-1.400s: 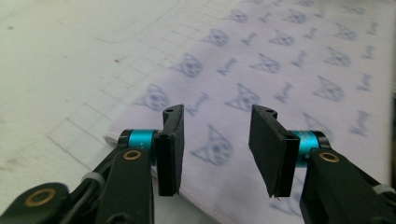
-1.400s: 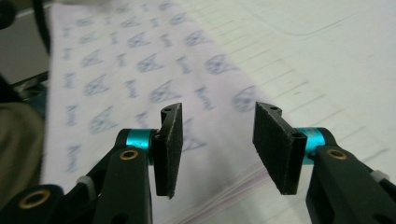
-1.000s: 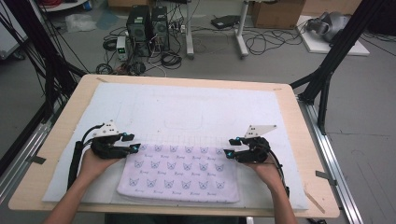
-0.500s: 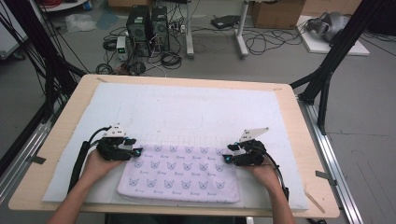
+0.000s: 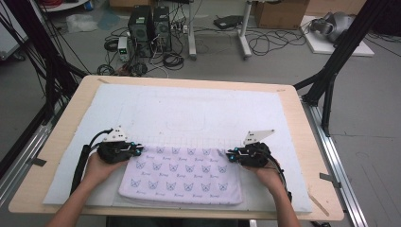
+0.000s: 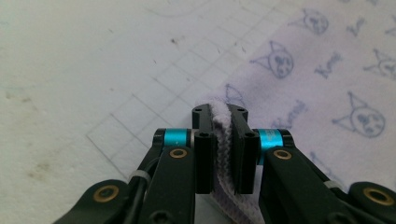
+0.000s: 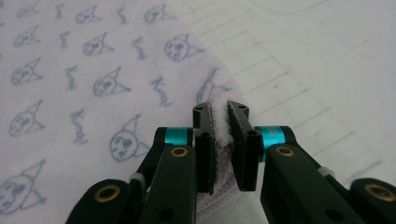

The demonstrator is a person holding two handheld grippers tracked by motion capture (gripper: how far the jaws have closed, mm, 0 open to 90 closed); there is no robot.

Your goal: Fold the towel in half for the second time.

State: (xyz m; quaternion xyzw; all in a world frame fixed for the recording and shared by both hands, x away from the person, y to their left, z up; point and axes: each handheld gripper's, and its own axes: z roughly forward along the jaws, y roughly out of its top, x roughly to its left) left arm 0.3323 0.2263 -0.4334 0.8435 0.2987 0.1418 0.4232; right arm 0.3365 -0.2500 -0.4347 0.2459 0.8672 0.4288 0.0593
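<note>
The left gripper [image 5: 137,150] pinches the far left corner of the towel [image 5: 182,175]; in the left gripper view its jaws stand nearly closed with a thick fold of the lilac cloth [image 6: 223,140] squeezed between them. The right gripper [image 5: 231,155] grips the far right corner the same way, and in the right gripper view a fluffy edge of the towel [image 7: 221,122] fills the narrow gap between its jaws.

The towel stretches between the two grippers, its far edge running from one to the other. From there it lies flat toward the person, patterned with small cat faces and script. Ahead of both grippers, past the towel's far edge, the white mat [image 5: 198,106] shows a faint grid of lines. The mat covers most of the wooden table [image 5: 302,142], which shows bare beside the right gripper's outer side.

The left hand [image 5: 97,168] and the right hand [image 5: 267,176] hold the grippers from behind, forearms coming in from the near edge. A black cable [image 5: 80,163] trails back from the left gripper along the forearm.
</note>
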